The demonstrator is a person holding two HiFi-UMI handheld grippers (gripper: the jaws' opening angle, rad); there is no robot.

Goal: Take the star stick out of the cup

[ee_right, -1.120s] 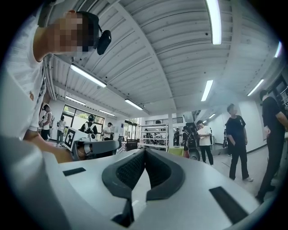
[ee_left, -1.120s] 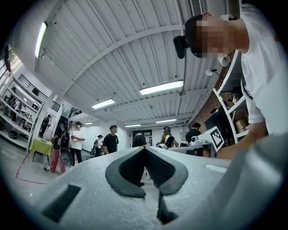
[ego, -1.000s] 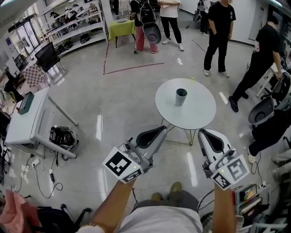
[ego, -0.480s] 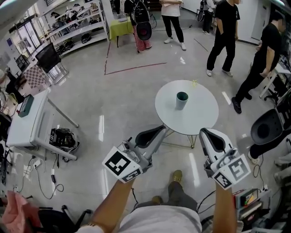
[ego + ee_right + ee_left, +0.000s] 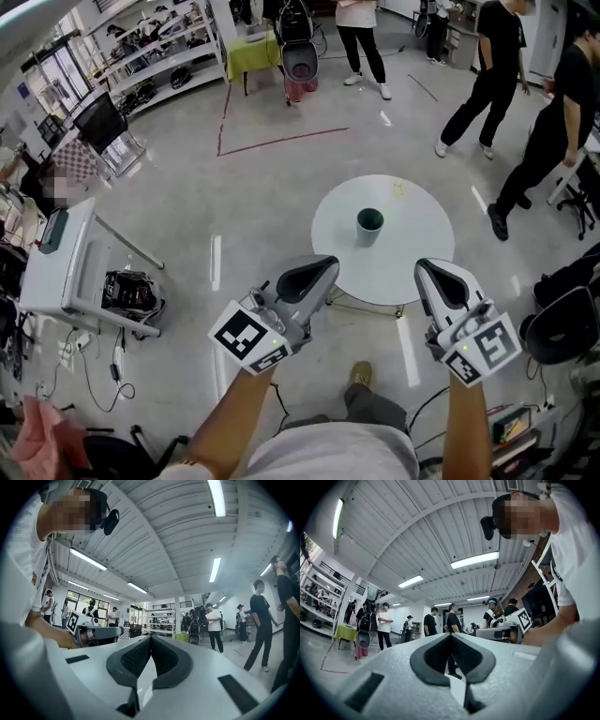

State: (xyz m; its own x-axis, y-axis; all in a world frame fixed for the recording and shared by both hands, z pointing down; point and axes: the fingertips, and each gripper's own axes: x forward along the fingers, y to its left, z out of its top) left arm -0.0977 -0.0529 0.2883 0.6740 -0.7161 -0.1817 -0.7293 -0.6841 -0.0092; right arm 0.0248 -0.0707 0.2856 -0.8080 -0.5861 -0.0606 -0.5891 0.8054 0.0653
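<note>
Both left claw point(image 5: 326, 267) and right claw point(image 5: 427, 269) are closed; only head view shows cup point(image 5: 368, 225).

Glossy grey floor point(image 5: 262, 197) with red tape line point(image 5: 281, 142); white shelves point(image 5: 159, 61) far left, green table point(image 5: 251, 52), ceiling strip lights point(image 5: 474, 559).

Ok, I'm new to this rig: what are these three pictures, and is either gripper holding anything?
There is no robot arm: a person holds a two-jaw gripper in each hand. The wide picture comes from a camera on the person's head, looking down: the left gripper and right gripper point toward a round white table. On it stands a dark green cup; no star stick can be made out in it from here. The other two pictures come from cameras riding on each gripper, looking along its jaws. Both pairs of jaws are shut with nothing between them, so nothing is held.
</note>
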